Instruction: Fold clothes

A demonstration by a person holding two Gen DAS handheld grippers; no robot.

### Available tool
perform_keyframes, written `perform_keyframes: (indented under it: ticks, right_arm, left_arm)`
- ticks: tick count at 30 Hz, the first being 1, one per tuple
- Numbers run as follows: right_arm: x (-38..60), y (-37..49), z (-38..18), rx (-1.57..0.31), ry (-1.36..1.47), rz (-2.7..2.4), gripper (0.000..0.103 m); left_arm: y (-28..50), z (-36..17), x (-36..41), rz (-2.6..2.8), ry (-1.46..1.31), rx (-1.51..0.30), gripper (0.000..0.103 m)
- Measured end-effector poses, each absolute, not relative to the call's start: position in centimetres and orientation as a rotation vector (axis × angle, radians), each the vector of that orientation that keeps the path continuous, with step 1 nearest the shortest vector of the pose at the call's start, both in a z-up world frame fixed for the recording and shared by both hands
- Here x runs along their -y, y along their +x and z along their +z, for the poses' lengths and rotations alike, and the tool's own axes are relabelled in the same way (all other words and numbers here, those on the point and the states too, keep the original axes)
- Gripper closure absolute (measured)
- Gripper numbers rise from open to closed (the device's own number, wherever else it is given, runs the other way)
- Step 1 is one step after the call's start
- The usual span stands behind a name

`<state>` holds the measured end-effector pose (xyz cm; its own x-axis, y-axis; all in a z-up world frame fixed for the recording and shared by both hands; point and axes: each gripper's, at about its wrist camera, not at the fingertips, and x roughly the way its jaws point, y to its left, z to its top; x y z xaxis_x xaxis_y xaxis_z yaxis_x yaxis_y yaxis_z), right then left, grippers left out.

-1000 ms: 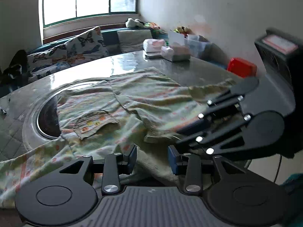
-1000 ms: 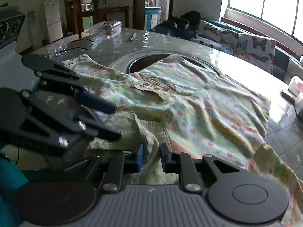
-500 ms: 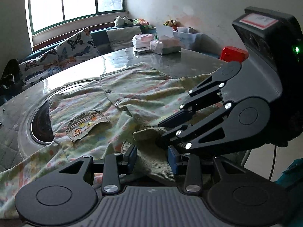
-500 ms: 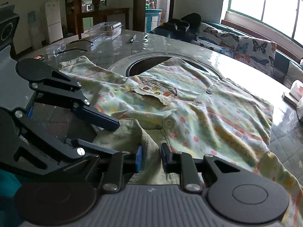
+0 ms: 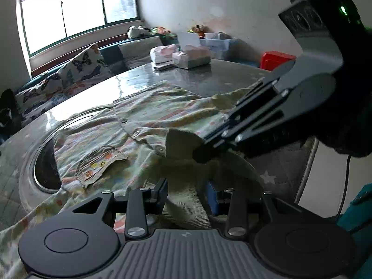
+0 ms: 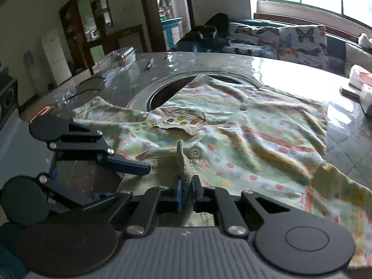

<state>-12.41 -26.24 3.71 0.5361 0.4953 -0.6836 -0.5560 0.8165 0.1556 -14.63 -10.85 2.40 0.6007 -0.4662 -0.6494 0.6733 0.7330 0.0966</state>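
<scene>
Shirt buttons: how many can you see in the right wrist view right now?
2. One button sits near the ribbed collar, just ahead of the right gripper. The other button is farther up the placket, right of the chest pocket. Folds in the shirt may hide more.

In the right wrist view a shirt (image 6: 232,134) lies spread mid-frame on the surface (image 6: 290,69), its upper edge over a round opening (image 6: 162,95). The sofa (image 6: 279,39) stands behind, upper right; the right tool (image 6: 186,189) sits bottom centre.
</scene>
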Motion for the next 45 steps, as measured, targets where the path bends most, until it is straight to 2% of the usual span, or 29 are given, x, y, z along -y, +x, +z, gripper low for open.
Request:
perform_keyframes:
  ticks: [7, 9, 10, 11, 14, 17, 24, 32, 45]
  right_arm:
    - [27.0, -12.3, 3.8, -0.784, -0.036, 0.614, 0.096]
    - [27.2, -12.2, 3.8, -0.782, -0.026, 0.608, 0.096]
    - [27.2, -12.2, 3.8, -0.783, -0.018, 0.605, 0.096]
    - [27.2, -12.2, 3.8, -0.784, -0.012, 0.604, 0.096]
    - [27.3, -12.2, 3.6, -0.789, -0.005, 0.601, 0.096]
    - [27.4, -12.2, 3.5, -0.792, 0.004, 0.597, 0.096]
    - [28.0, -12.1, 3.7, -0.787, 0.042, 0.578, 0.096]
    - [28.1, -12.5, 4.5, -0.768, 0.05, 0.596, 0.096]
    - [24.1, -12.8, 1.9, -0.831, -0.208, 0.722, 0.095]
  left_arm:
    - [-14.1, 1.6, 10.9, -0.694, 0.385, -0.684, 0.066]
    - [-13.9, 1.3, 10.7, -0.693, 0.382, -0.698, 0.07]
    - [-13.9, 1.3, 10.6, -0.695, 0.375, -0.703, 0.075]
    - [-13.8, 1.3, 10.4, -0.699, 0.365, -0.707, 0.085]
    - [-13.4, 1.5, 9.9, -0.706, 0.315, -0.714, 0.095]
    - [-13.0, 2.1, 8.9, -0.735, 0.209, -0.714, 0.097]
    - [-13.0, 3.1, 6.6, -0.84, -0.048, -0.667, 0.098]
    - [-12.7, 0.9, 7.3, -0.87, -0.017, -0.754, 0.098]
    - [-13.1, 0.6, 7.2, -0.889, 0.034, -0.76, 0.097]
